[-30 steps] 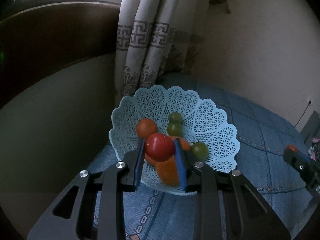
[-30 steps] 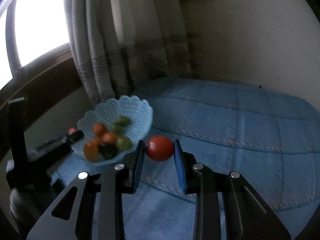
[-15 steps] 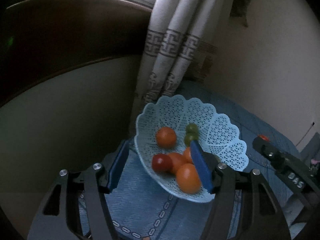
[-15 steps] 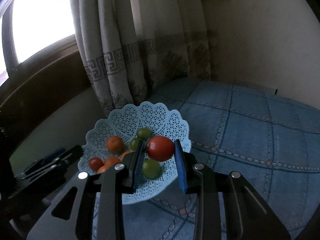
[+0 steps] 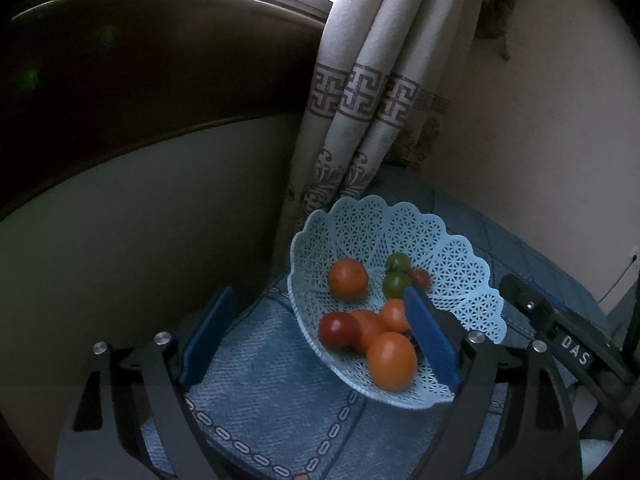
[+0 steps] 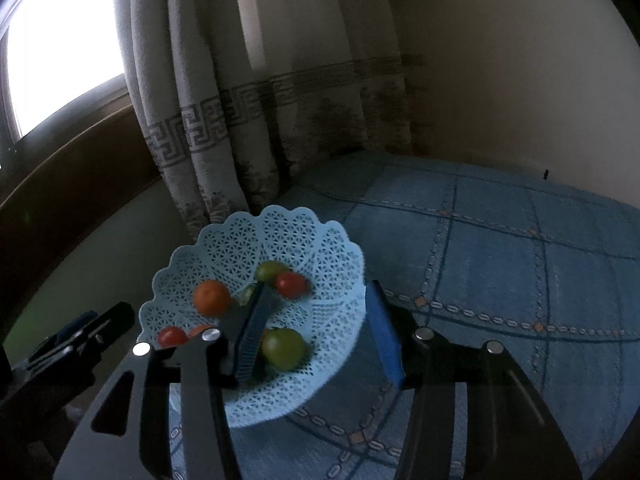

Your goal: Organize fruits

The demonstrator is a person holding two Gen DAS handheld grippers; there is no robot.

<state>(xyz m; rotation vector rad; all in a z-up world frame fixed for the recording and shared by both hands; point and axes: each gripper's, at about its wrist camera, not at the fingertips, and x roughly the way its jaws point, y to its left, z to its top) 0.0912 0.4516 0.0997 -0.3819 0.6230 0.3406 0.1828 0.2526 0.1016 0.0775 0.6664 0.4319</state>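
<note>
- Left wrist view: the left hand-held gripper [image 5: 316, 336] is being held wide open, with nothing gripped between its blue pads [image 5: 208, 336].
- Ahead of it and slightly to the right, a light blue lattice basket [image 5: 452, 248] is being carried by a blue patterned bedspread [image 5: 264, 396].
- The basket's near rim is being overlapped by the right-hand pad, while the left-hand pad is being kept clear of it, over the bedspread.
- Inside the basket, a dark red tomato [image 5: 338, 330] is lying closest to the gripper's centre, touching a cluster of orange fruits [image 5: 392, 360]; another orange fruit [image 5: 347, 279] and two green fruits [image 5: 396, 274] are being seen further ahead.
- The right hand-held gripper [image 5: 568, 344] is being seen at the far right.
- Right wrist view: the right hand-held gripper [image 6: 316, 336] is likewise being held wide open and empty.
- The basket [image 6: 320, 240] is lying ahead and to the left; its bowl is being overlapped by the left finger, while the right finger is being held just outside the rim.
- A red tomato [image 6: 291, 284] is being seen just ahead of the left fingertip, beside a green fruit [image 6: 269, 270]; a larger green fruit [image 6: 283, 345] is lying between the fingers.
- A grey curtain [image 6: 208, 120] is hanging beyond the basket.
</note>
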